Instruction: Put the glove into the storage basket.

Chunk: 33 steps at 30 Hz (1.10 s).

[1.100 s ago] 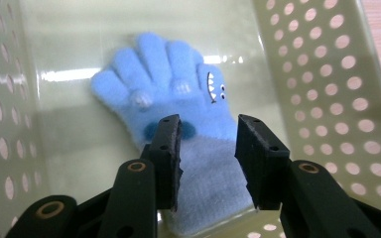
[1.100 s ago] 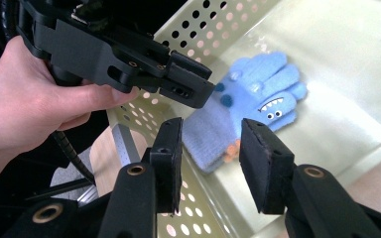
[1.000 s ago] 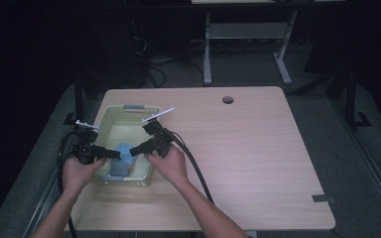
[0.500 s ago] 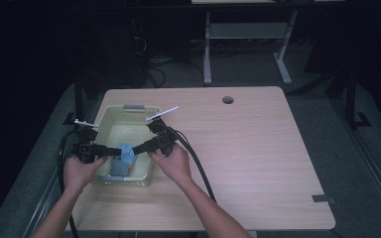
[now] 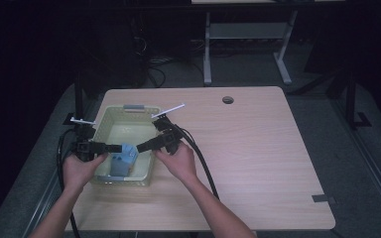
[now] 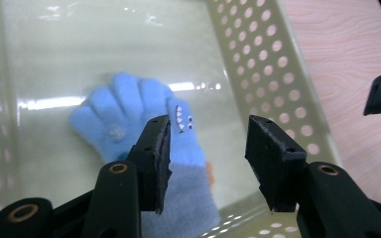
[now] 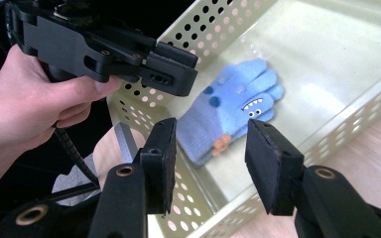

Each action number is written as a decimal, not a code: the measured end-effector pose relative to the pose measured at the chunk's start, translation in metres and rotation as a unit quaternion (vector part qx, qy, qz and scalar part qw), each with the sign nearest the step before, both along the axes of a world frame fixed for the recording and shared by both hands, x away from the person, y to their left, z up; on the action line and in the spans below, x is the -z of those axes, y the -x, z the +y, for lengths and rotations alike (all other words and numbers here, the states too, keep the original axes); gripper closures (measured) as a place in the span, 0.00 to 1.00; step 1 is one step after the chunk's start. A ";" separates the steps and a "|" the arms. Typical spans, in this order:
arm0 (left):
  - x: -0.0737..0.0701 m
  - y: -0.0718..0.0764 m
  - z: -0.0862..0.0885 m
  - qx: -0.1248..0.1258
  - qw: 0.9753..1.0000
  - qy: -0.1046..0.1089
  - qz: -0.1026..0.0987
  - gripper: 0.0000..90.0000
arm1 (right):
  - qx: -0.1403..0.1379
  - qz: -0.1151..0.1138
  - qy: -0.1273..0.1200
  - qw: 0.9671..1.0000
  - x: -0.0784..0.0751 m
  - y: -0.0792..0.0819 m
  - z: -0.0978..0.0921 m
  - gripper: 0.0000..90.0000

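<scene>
Pale yellow-green perforated plastic forms the shallow rectangular basket in front of me, and its dotted side walls rise between my two grippers and what lies inside. It sits at the left of a light wooden tabletop that has a round cable hole near its far edge; beyond lie dark floor, loose cables and the metal legs of another desk.

Flat on the basket's smooth floor, toward the near end, lies a small sky-blue knitted glove with a greyer ribbed cuff, darker blue spots, orange patches and a toothy monster face. My left gripper hangs over the basket's left wall with its jaws well apart and empty, above the glove. My right gripper reaches over the near right wall, likewise wide open, gripping nothing, the glove just beyond its tips.
</scene>
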<state>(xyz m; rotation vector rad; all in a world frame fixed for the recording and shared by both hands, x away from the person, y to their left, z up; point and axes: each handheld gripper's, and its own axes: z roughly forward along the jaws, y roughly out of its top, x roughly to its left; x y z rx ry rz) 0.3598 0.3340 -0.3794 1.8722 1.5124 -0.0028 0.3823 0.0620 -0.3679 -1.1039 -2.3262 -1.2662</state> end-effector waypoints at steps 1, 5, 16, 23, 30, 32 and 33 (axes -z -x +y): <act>-0.001 0.000 -0.001 0.001 1.000 0.005 -0.002 0.57 | 0.001 0.000 0.000 1.000 0.000 0.000 -0.001 0.61; -0.004 0.001 -0.003 -0.002 1.000 0.015 -0.008 0.56 | 0.002 -0.002 -0.003 1.000 -0.001 -0.001 -0.006 0.60; -0.009 0.002 -0.009 0.003 1.000 0.020 -0.023 0.53 | 0.008 -0.002 -0.018 1.000 -0.004 -0.002 -0.026 0.55; -0.012 0.001 -0.019 0.006 0.999 0.025 -0.032 0.52 | 0.017 -0.002 -0.026 1.000 -0.006 -0.002 -0.039 0.53; -0.011 0.000 -0.028 0.017 0.999 0.029 -0.030 0.50 | 0.023 -0.004 -0.033 0.999 -0.008 0.000 -0.054 0.52; -0.012 0.000 -0.031 0.019 0.999 0.035 -0.032 0.50 | 0.026 -0.003 -0.034 0.999 -0.007 0.000 -0.058 0.51; -0.012 -0.001 -0.032 0.021 0.999 0.035 -0.033 0.49 | 0.027 -0.002 -0.034 0.999 -0.007 0.001 -0.060 0.51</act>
